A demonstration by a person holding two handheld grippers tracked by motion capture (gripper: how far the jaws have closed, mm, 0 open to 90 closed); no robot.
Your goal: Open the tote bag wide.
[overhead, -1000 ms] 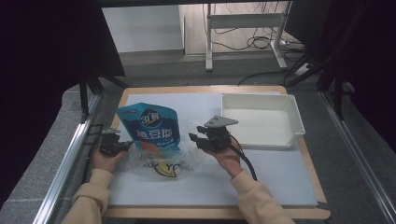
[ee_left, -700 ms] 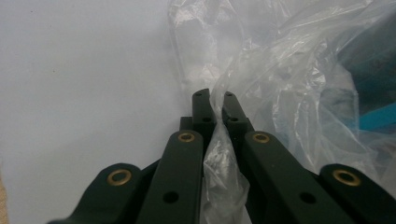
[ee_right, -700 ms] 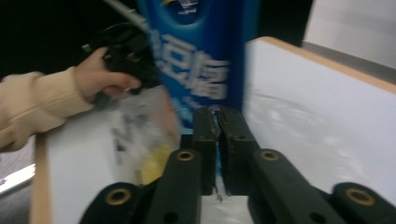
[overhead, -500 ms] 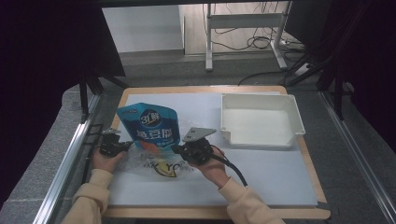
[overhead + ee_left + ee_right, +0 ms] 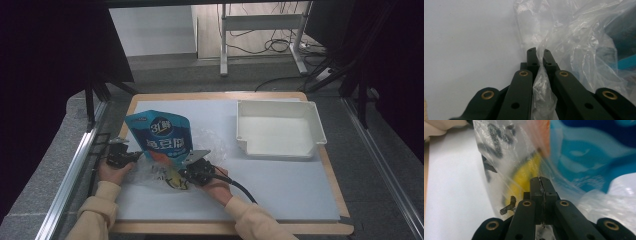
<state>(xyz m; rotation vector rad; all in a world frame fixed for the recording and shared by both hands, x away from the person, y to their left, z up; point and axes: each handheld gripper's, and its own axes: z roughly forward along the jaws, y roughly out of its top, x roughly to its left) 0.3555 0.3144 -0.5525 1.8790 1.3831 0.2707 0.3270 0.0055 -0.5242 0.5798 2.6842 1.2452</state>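
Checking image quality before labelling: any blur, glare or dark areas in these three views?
High view: surroundings nearly black, table evenly lit and sharp. Left gripper view: jaws sharp, clear plastic bag soft with pale sheen. Right gripper view: jaw tips crisp, blue pouch and the bag's print smeared by blur.

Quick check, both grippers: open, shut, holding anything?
Left gripper: shut on the clear plastic bag.
Right gripper: shut, pinching the bag's film.
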